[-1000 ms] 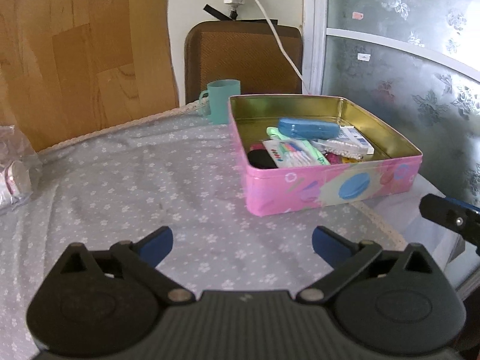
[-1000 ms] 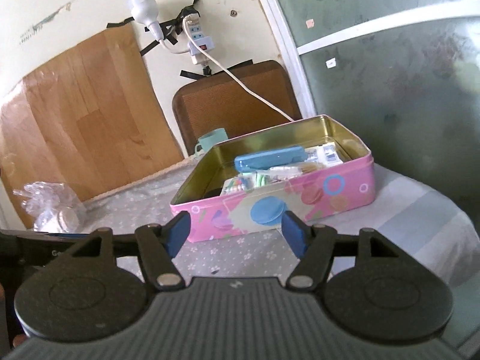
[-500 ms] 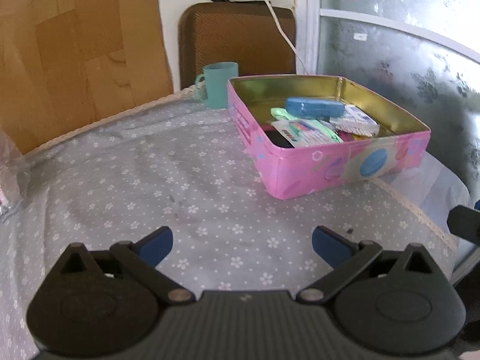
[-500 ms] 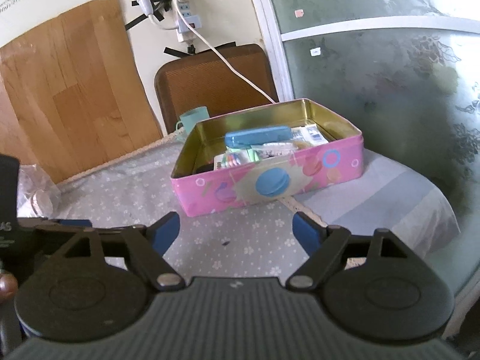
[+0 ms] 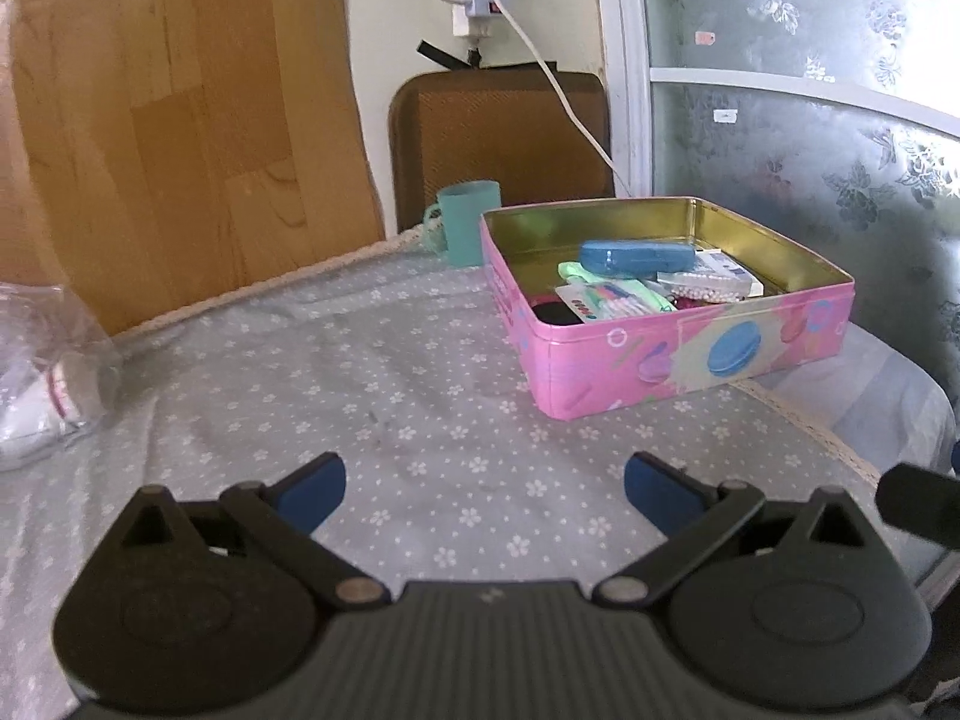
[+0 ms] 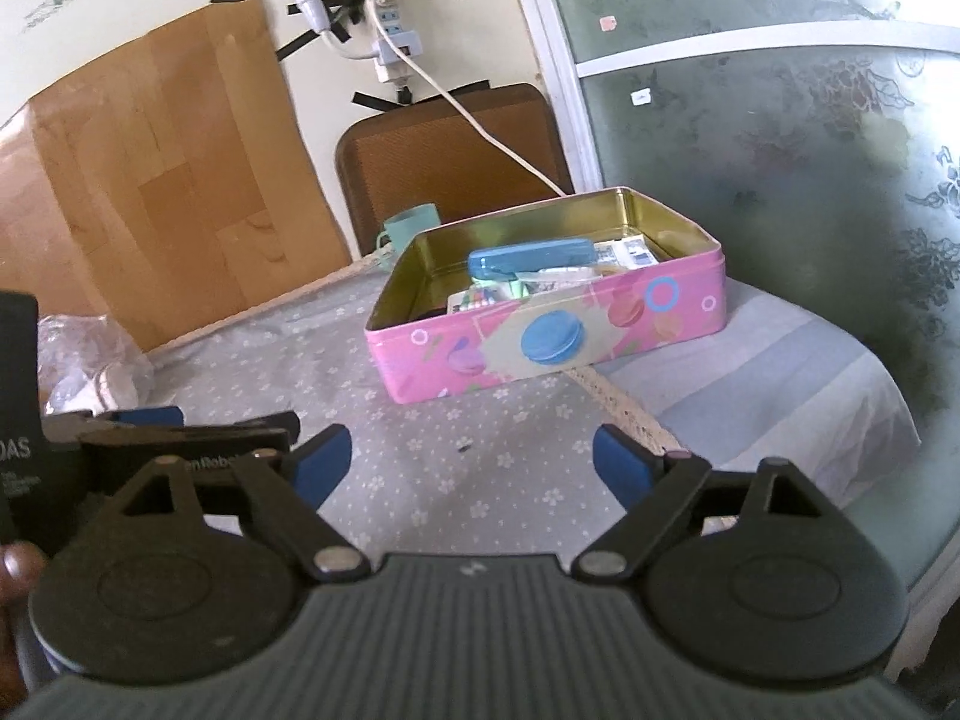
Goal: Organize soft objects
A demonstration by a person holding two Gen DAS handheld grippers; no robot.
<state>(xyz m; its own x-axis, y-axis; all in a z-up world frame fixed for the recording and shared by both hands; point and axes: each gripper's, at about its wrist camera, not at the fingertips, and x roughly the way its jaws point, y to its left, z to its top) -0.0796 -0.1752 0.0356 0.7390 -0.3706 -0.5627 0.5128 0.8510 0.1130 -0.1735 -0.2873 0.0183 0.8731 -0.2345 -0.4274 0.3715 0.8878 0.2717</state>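
Note:
A pink tin box [image 5: 690, 354] [image 6: 552, 342] with macaron pictures stands open on the floral tablecloth, ahead and to the right. Inside lie a blue case [image 5: 636, 255] [image 6: 528, 258], a pack of coloured pens [image 5: 606, 300], a black item [image 5: 555, 313] and white packets [image 5: 708, 282]. My left gripper [image 5: 483, 495] is open and empty, held above the cloth well short of the box. My right gripper [image 6: 465, 468] is open and empty, also short of the box. The left gripper [image 6: 180, 429] shows at the left of the right wrist view.
A teal cup [image 5: 468, 222] [image 6: 411, 228] stands behind the box, before a brown chair back [image 5: 498, 138]. A clear plastic bag with white contents [image 5: 42, 378] [image 6: 96, 360] lies at the left. A white cable [image 5: 558, 90] hangs from a wall socket. The table edge [image 5: 804, 426] runs along the right.
Both grippers have pulled back and tilted up, so the box looks farther off. The right gripper's jaws have opened wider over the second. The box and its contents have not moved.

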